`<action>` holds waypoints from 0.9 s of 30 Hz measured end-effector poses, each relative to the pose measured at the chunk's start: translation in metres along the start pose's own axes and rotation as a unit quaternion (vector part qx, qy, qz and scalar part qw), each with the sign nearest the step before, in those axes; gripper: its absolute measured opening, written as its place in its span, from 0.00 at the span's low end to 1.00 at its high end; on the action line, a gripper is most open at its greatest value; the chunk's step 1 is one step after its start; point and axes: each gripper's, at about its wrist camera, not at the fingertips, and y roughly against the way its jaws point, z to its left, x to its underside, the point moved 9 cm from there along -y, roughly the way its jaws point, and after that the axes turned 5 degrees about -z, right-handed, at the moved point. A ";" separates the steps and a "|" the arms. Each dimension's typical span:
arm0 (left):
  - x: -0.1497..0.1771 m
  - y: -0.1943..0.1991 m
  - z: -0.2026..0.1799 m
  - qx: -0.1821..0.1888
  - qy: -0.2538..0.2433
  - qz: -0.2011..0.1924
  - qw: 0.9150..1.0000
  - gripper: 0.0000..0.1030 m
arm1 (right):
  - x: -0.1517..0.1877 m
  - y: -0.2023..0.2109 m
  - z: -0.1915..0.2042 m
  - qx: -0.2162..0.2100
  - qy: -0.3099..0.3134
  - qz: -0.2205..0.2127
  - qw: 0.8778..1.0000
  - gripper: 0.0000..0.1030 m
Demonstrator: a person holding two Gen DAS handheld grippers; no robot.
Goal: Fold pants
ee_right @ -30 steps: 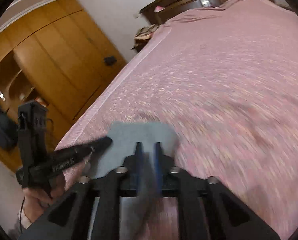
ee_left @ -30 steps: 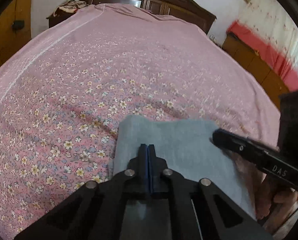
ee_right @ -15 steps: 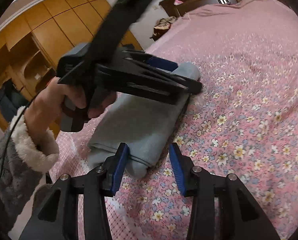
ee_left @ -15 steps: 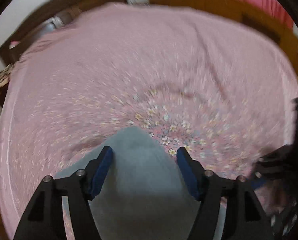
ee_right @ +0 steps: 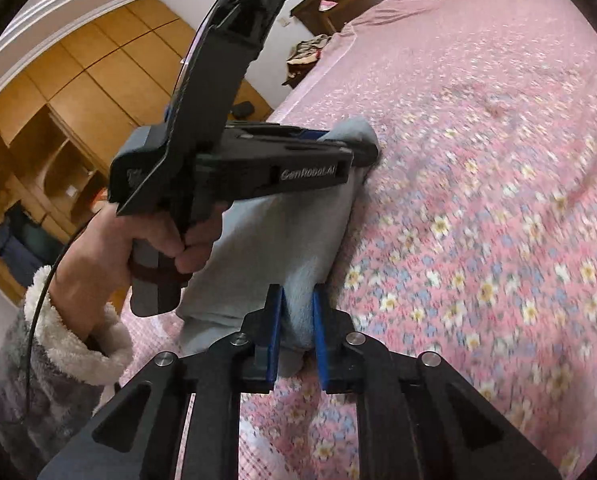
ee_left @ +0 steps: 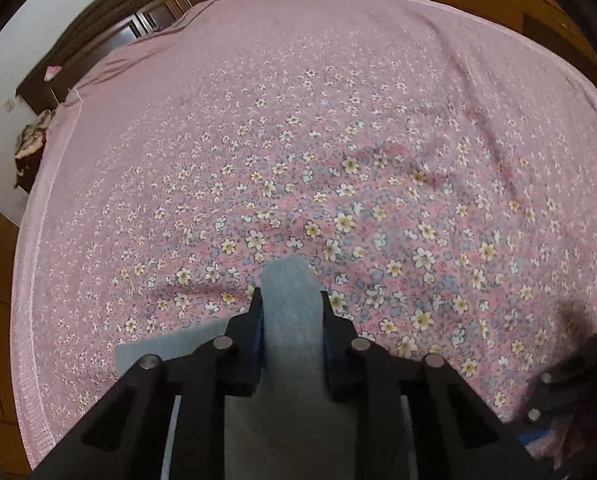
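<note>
The folded grey-blue pants (ee_right: 282, 232) lie at the near edge of the bed. In the right wrist view my right gripper (ee_right: 297, 312) has its jaws closing, and its blue pads pinch the near end of the bundle. A hand (ee_right: 170, 248) holds my left gripper (ee_right: 362, 152) across the far end of the pants. In the left wrist view the left gripper (ee_left: 291, 312) is also closing, with a thick fold of the pants (ee_left: 290, 284) squeezed between its pads. The right gripper (ee_left: 570, 380) shows there as a dark blur at the lower right.
A pink flowered sheet (ee_left: 338, 160) covers the wide bed. A dark wooden headboard (ee_left: 110, 40) stands at its far end, with a heap of clothes (ee_right: 306, 52) on a stand beside it. Wooden wardrobes (ee_right: 78, 92) line the wall past the bed's left edge.
Half a second ago both grippers stood wide open around the pants. Now both pairs of pads have closed in on the fabric. The left gripper's view has rolled.
</note>
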 end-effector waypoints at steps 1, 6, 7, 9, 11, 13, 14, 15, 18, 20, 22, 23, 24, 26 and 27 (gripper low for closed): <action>0.001 0.000 0.000 -0.008 0.002 -0.005 1.000 0.23 | 0.002 -0.001 -0.002 0.000 -0.006 0.001 1.000 0.15; -0.002 -0.005 0.000 -0.011 0.035 -0.024 0.999 0.23 | 0.023 0.020 -0.004 -0.006 -0.018 0.018 1.000 0.16; -0.006 -0.001 -0.002 -0.016 0.038 -0.029 0.999 0.23 | 0.018 0.013 -0.007 0.000 -0.012 0.023 1.000 0.19; -0.017 0.000 -0.001 -0.032 0.043 -0.045 0.998 0.22 | 0.019 0.022 -0.001 0.004 0.004 0.036 0.999 0.24; -0.024 0.003 0.003 -0.044 0.051 -0.052 0.996 0.20 | 0.014 0.032 0.000 -0.015 0.002 0.039 0.999 0.25; -0.029 0.017 0.004 -0.036 0.062 -0.063 0.995 0.20 | -0.001 0.044 -0.004 -0.036 -0.008 0.023 0.999 0.40; -0.032 0.031 0.006 -0.031 0.071 -0.079 0.994 0.20 | -0.012 0.048 -0.008 -0.039 -0.015 0.010 0.999 0.47; -0.034 0.049 0.008 -0.017 0.084 -0.100 0.991 0.20 | -0.021 0.050 -0.012 -0.039 -0.024 0.002 0.999 0.57; -0.026 0.117 0.022 0.034 0.138 -0.150 0.978 0.25 | -0.047 0.046 -0.021 -0.070 -0.085 -0.018 0.994 0.60; -0.020 0.144 0.036 0.051 0.184 -0.168 0.967 0.31 | -0.055 0.036 -0.025 -0.069 -0.101 -0.016 0.992 0.60; -0.001 0.162 0.047 0.083 0.209 -0.166 0.960 0.53 | -0.057 0.017 -0.032 -0.061 -0.099 0.006 0.993 0.61; 0.012 0.164 0.054 0.091 0.220 -0.158 0.958 0.62 | -0.053 0.007 -0.034 -0.058 -0.099 0.024 0.993 0.61; 0.026 0.163 0.061 0.091 0.232 -0.152 0.956 0.63 | -0.051 -0.004 -0.036 -0.052 -0.096 0.046 0.993 0.61; 0.059 0.149 0.078 0.099 0.275 -0.126 0.948 0.63 | -0.040 -0.021 -0.035 -0.038 -0.077 0.080 0.993 0.61; 0.077 0.137 0.086 0.112 0.303 -0.110 0.940 0.63 | -0.034 -0.030 -0.030 -0.032 -0.061 0.085 0.994 0.61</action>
